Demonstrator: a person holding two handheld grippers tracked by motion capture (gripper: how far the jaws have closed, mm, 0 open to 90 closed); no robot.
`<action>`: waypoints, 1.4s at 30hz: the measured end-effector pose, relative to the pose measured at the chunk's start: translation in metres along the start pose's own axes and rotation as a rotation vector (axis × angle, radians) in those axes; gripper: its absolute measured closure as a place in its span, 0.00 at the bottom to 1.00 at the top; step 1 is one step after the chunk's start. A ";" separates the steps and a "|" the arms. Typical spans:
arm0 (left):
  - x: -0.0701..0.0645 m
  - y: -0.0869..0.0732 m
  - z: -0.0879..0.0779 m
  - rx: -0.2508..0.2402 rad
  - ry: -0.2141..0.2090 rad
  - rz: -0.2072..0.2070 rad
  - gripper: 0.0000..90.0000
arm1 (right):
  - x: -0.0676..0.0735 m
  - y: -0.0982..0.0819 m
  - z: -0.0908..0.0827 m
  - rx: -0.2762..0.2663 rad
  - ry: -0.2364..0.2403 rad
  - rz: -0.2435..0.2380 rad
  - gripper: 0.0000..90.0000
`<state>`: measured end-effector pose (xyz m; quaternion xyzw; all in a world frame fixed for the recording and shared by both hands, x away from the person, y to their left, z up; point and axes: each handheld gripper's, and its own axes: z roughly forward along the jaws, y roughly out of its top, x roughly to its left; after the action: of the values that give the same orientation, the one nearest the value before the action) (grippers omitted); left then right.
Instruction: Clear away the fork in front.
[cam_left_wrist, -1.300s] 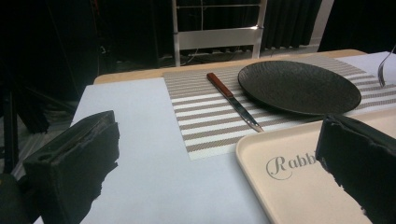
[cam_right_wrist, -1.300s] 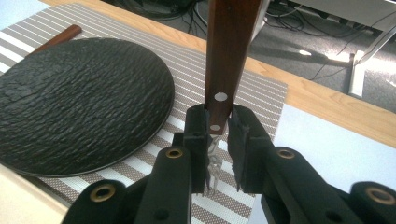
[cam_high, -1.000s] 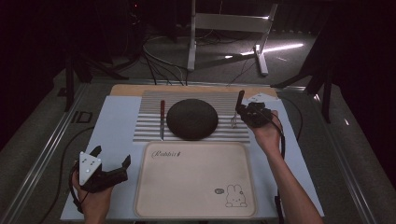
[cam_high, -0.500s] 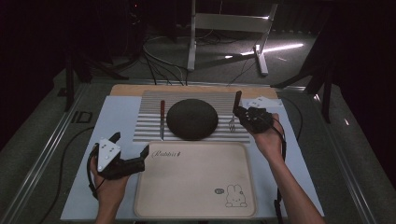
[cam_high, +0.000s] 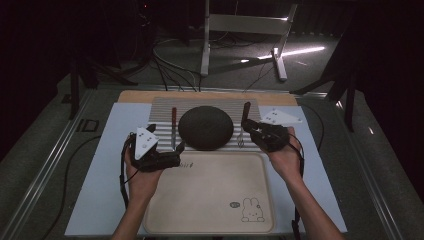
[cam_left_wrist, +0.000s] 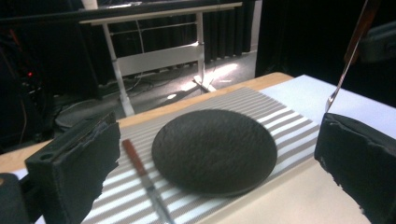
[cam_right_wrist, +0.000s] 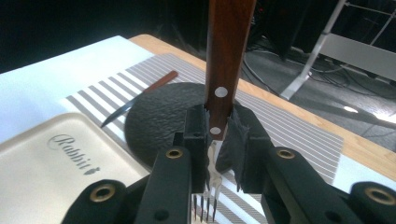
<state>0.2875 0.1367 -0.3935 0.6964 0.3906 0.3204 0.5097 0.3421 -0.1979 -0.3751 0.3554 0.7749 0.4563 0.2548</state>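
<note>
Rough matt plate (cam_left_wrist: 212, 150); fork (cam_right_wrist: 223, 98) with glossy wooden handle.

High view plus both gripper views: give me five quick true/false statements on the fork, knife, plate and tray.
1. The right hand-held gripper is shut on the fork. True.
2. The knife lies on the tray. False: it lies on the striped mat, left of the dark plate.
3. The left hand-held gripper is open and holds nothing. True.
4. The tray has food on it. False: it is bare apart from its printed rabbit and lettering.
5. The fork's tines point up. False: handle up, tines down.
</note>
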 end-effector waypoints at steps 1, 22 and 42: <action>-0.001 0.002 0.001 0.000 -0.006 0.000 0.02 | 0.003 0.000 0.000 -0.002 0.006 -0.006 0.87; -0.057 0.049 0.042 -0.050 -0.167 0.013 0.30 | 0.040 0.001 0.008 -0.031 0.089 -0.040 0.87; -0.067 0.045 0.069 -0.024 -0.309 -0.044 0.89 | 0.052 0.004 0.008 -0.055 0.153 -0.013 0.87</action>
<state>0.3222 0.0385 -0.3725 0.7226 0.3187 0.2028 0.5790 0.3168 -0.1516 -0.3791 0.3074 0.7816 0.5015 0.2076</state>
